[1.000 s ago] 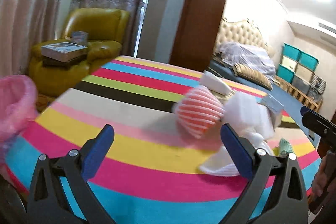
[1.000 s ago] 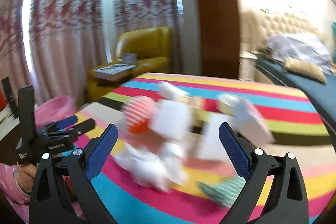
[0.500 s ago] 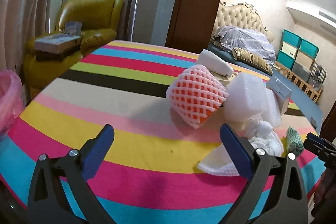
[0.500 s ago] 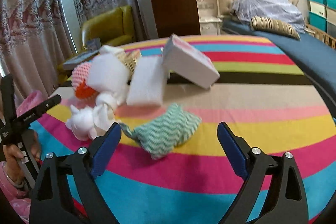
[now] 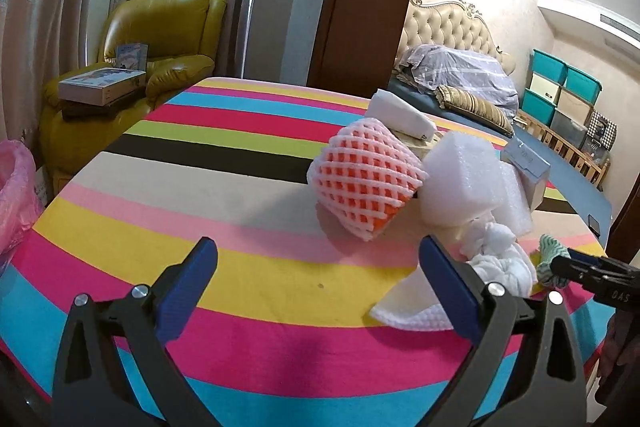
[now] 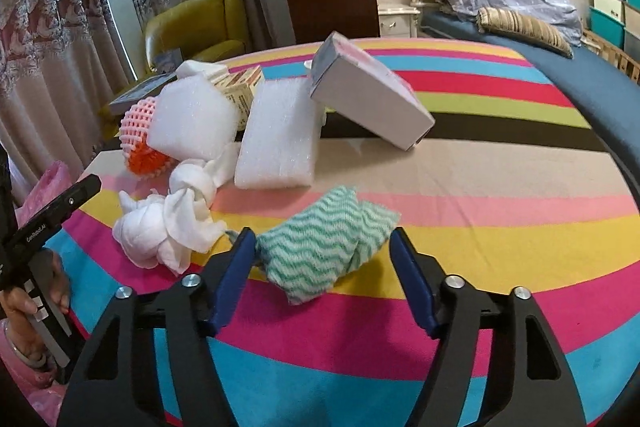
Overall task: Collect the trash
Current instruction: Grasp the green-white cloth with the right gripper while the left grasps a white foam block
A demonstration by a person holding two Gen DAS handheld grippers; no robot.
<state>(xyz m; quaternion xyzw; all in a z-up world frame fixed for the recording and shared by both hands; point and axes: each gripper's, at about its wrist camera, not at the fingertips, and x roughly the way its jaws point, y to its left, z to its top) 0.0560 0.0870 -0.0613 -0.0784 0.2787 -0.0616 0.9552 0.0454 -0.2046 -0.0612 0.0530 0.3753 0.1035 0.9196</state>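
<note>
A crumpled green-and-white zigzag-patterned cloth (image 6: 326, 247) is shown lying on the striped multicoloured tabletop (image 6: 500, 251), at the near edge of a loose heap of trash. It is bracketed by the blue pads of the right hand-held gripper (image 6: 323, 255), whose jaws have just been closing; the cloth lies between them, the left pad at its edge and the right pad apart from it, so no pinch is yet made. The cloth is judged light, soft and compressible, unlikely to slip and not fragile; a hold across its bunched middle is recommended, since a loose corner would only trail. Just beside it a knotted white rag (image 6: 168, 227) is seen, and behind that two white foam blocks (image 6: 276, 143), a pink foam fruit net over an orange core (image 5: 366, 183) and a tilted grey cardboard box (image 6: 372, 103), all presumably light. The left hand-held gripper (image 5: 318, 287) is held spread and empty above bare tabletop, near the net. A pink plastic bag (image 5: 14, 199), probably the bin liner, is visible past the tabletop's left edge.
</note>
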